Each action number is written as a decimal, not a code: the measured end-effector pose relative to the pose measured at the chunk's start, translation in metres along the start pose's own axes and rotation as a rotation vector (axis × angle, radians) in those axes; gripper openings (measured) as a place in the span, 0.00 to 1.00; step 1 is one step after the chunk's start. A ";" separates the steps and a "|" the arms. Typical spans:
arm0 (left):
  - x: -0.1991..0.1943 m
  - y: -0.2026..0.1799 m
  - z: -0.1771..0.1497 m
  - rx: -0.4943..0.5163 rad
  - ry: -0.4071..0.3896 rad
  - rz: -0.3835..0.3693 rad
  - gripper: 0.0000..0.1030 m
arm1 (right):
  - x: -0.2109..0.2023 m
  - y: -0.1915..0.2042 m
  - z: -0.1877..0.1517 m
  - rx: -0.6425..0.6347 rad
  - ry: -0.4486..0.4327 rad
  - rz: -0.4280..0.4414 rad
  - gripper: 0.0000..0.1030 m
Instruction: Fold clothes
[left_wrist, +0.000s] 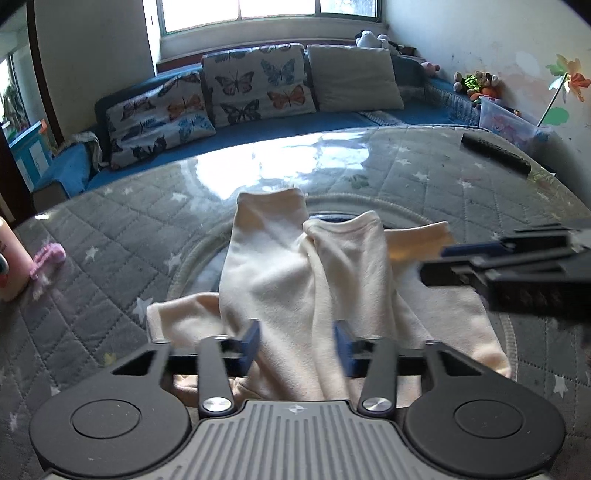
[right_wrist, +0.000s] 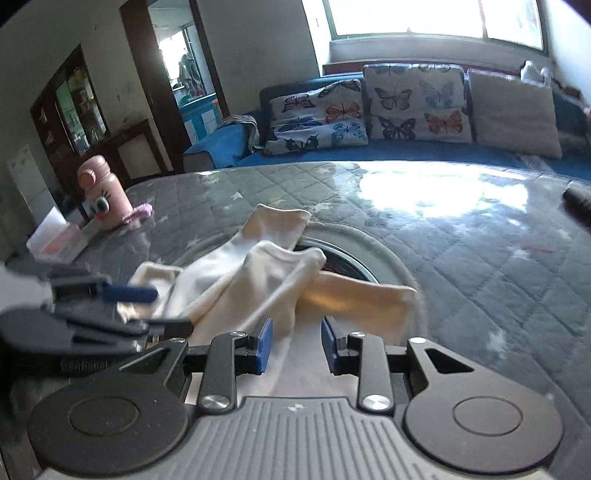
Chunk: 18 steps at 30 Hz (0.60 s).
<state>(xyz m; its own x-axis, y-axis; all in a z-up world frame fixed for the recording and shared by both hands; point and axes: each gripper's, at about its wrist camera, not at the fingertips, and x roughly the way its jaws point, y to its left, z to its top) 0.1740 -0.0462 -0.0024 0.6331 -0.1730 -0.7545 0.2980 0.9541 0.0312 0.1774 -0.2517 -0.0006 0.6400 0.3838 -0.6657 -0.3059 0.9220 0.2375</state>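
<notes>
Left gripper (left_wrist: 297, 345) wide over cream garment (left_wrist: 295, 273), right gripper (right_wrist: 295, 345) wide, legs pointing away toward sofa (left_wrist: 332, 125)

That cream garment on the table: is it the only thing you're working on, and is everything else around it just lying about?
Part of the job:
cream garment
left gripper, open over it
right gripper, open over it

Just lying about:
pink bottle
pink cloth
black remote
butterfly cushions
</notes>
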 end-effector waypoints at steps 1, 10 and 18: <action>0.001 0.002 -0.001 -0.002 0.003 -0.005 0.24 | 0.007 -0.002 0.003 0.013 0.004 0.008 0.28; 0.000 0.010 -0.003 -0.015 -0.011 -0.017 0.08 | 0.057 -0.005 0.008 0.115 0.060 0.033 0.25; -0.021 0.027 -0.009 -0.064 -0.055 0.022 0.05 | 0.021 -0.003 0.001 0.089 -0.002 0.019 0.06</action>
<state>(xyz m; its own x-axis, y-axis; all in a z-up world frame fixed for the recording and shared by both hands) 0.1626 -0.0150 0.0086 0.6776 -0.1637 -0.7170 0.2389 0.9710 0.0040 0.1925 -0.2464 -0.0140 0.6360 0.4010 -0.6593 -0.2537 0.9155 0.3121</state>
